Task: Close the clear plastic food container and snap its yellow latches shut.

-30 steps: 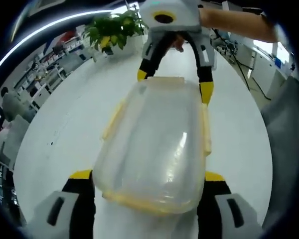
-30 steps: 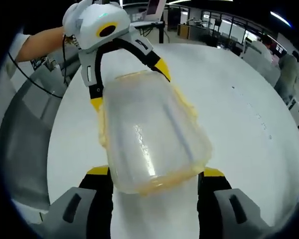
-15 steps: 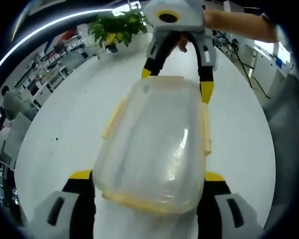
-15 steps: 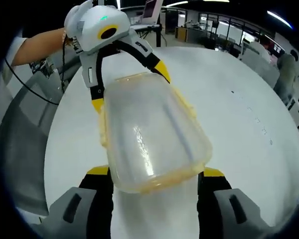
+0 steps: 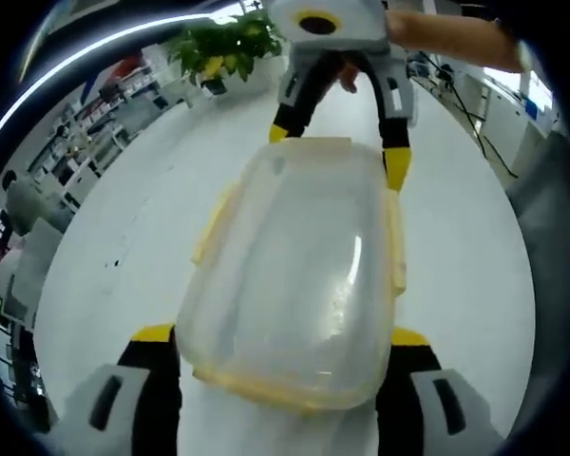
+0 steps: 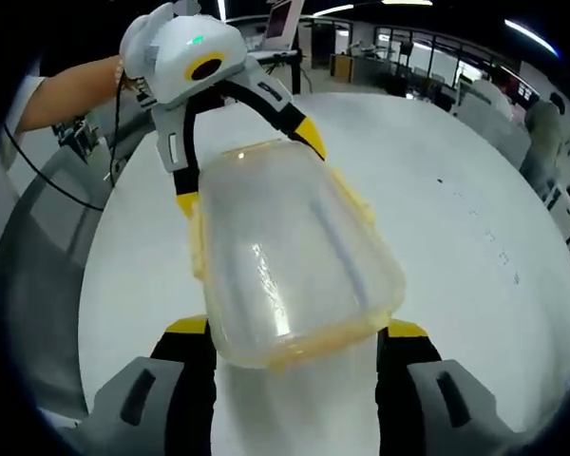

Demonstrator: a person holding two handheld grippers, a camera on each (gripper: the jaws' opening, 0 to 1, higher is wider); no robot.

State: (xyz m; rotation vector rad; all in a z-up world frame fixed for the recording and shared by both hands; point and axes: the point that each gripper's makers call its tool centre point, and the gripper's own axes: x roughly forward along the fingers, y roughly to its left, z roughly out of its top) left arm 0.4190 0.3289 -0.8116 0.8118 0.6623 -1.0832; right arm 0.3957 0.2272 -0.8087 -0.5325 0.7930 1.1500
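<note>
Setting: open-plan office with desks behind, a potted green leafy plant [image 5: 220, 49] standing at the far edge of a large round white table [image 5: 123, 218] that is carrying the work.

Item 1: clear plastic rectangular food container with yellow rim and yellow latches [image 5: 299, 275], lying lengthwise between the two tools, apparently on or just above the white table; contact with the surface cannot be confirmed. Its clear lid is sitting over the body, apparently seated. Yellow latches [image 5: 395, 249] are showing along the long sides and across the ends; whether any is snapped down cannot be told. Walls are cloudy-clear and glossy, catching a streak of ceiling light.

Item 2: left gripper, grey with black arms and yellow tips [image 5: 283, 334], is bracketing the near end of the container, one jaw on each side. Jaws are spread wide; whether the pads are pressing the walls cannot be told.

Item 3: right gripper, same make [image 6: 295, 329], is bracketing the opposite end in the same way; in the left gripper view it is appearing at the far end, its yellow tips flanking the end latch. Squeeze cannot be confirmed.

Judgement: holding from both ends is probably steadying the box so latches can be pressed without sliding.
</note>
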